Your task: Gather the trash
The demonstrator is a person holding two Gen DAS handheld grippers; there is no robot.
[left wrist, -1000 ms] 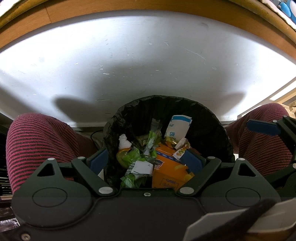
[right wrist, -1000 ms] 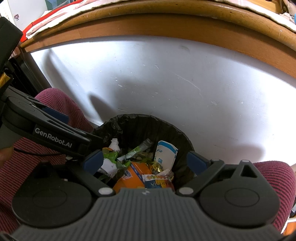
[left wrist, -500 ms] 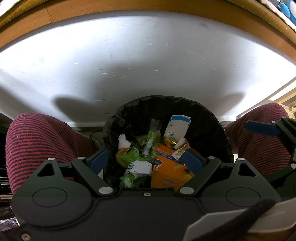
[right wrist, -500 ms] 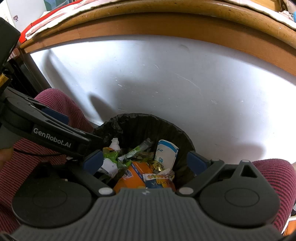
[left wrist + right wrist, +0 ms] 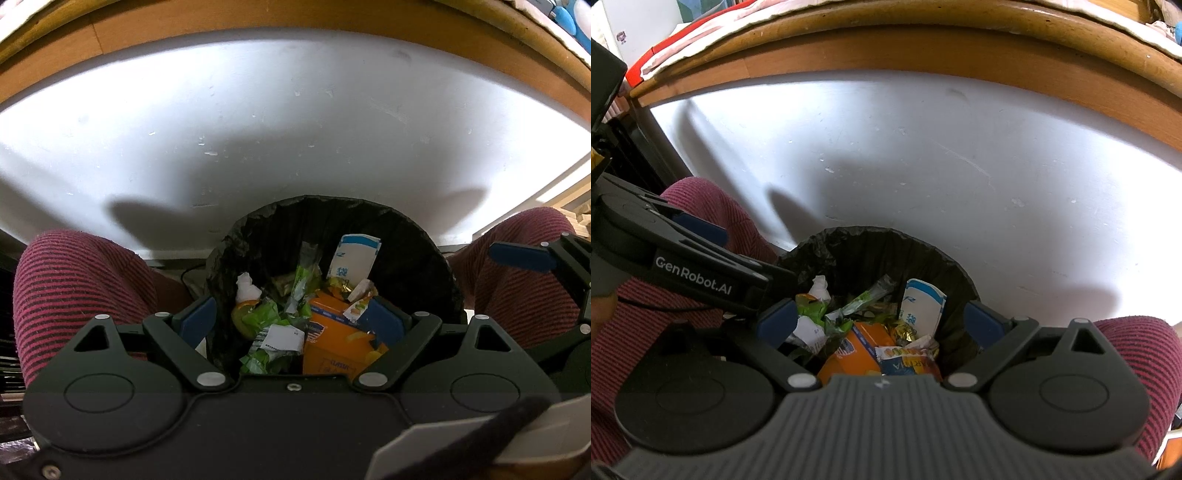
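A bin lined with a black bag (image 5: 406, 240) (image 5: 857, 243) stands below both grippers, between a person's knees. Inside lie an orange carton (image 5: 332, 343) (image 5: 857, 350), a white and blue pouch (image 5: 352, 258) (image 5: 921, 306), green wrappers (image 5: 266, 317) (image 5: 857, 302) and crumpled white paper (image 5: 245, 288) (image 5: 820, 286). My left gripper (image 5: 290, 321) hangs open over the bin's mouth, nothing between its blue pads. My right gripper (image 5: 882, 319) is open too, just above the trash, and holds nothing. The left gripper's arm (image 5: 694, 269) shows at the left of the right wrist view.
A white panel (image 5: 295, 129) (image 5: 923, 166) under a wooden table edge (image 5: 258, 18) (image 5: 923, 48) rises right behind the bin. Knees in red striped trousers (image 5: 81, 280) (image 5: 524, 273) (image 5: 1137, 354) flank the bin on both sides. A red and white cloth (image 5: 687, 48) lies on the tabletop.
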